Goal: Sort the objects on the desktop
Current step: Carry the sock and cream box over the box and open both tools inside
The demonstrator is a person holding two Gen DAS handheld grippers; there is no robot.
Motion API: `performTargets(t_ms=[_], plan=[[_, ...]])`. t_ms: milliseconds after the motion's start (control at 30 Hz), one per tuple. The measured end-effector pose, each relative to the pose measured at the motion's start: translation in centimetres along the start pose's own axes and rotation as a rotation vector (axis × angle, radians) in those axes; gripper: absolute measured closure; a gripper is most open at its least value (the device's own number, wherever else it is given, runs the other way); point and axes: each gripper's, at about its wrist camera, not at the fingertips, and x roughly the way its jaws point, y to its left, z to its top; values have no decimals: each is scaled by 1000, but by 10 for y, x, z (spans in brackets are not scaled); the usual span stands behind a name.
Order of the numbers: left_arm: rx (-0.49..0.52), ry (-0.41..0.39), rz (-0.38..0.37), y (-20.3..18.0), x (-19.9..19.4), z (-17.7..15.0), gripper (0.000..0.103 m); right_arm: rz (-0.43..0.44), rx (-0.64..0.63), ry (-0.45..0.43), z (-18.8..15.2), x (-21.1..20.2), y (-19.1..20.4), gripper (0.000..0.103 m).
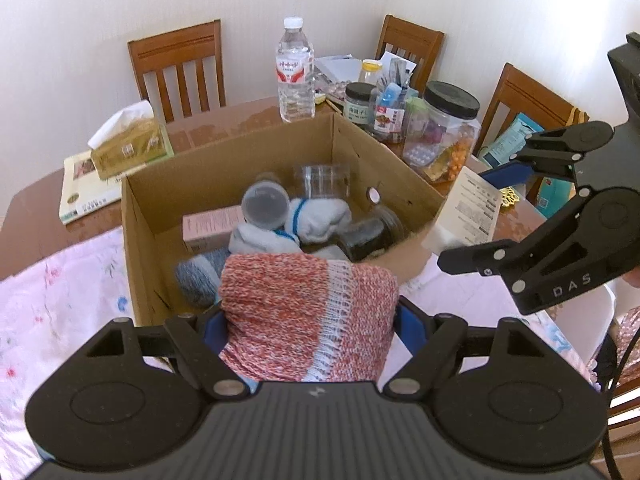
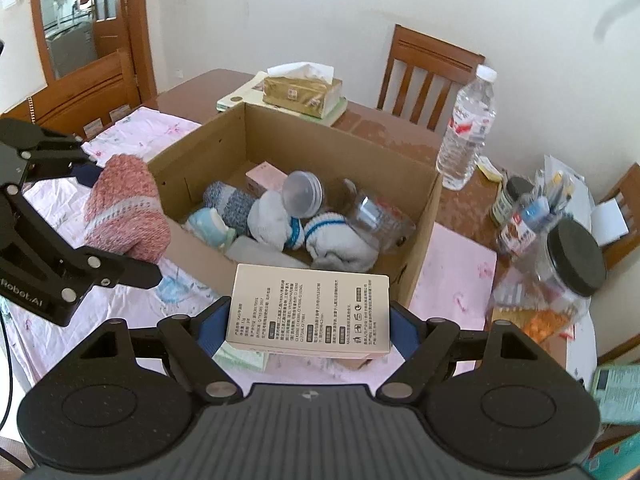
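My left gripper (image 1: 310, 320) is shut on a red-and-white knitted sock (image 1: 308, 316), held at the near rim of an open cardboard box (image 1: 224, 168). From the right wrist view the same sock (image 2: 124, 212) hangs at the box's left wall (image 2: 192, 152). My right gripper (image 2: 308, 328) is shut on a cream printed carton (image 2: 308, 312), just outside the box's near right corner; that carton (image 1: 468, 212) shows beside the box in the left wrist view. Inside the box lie white socks (image 2: 340, 240), a grey sock (image 2: 232, 204), a pink carton (image 1: 208, 228), clear jars (image 2: 300, 196) and a dark jar (image 1: 368, 236).
A water bottle (image 1: 295, 72) stands behind the box, with a tissue box (image 1: 128, 144) on a book at the back left. Jars and a black-lidded plastic tub (image 1: 444, 132) crowd the right side. A pink floral cloth (image 1: 52, 304) covers the near table. Wooden chairs (image 1: 180, 68) ring it.
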Motion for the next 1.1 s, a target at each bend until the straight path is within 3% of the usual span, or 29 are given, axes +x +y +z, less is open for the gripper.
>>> performTargets(t_ms=[600,767,867,1100], plan=[[9,-24,79,49,27,59,22,24,-66,-8,49,40,-13,19],[4,-16,90,60,37,65,22,23,-66,-3,55,49,-14,17],[-4,-12,91,65,42,68,22,28,-45,-3,54,51,-18,11],[-4,4,94,72,58,73,22,9,-48,7,53,52,-22,11]])
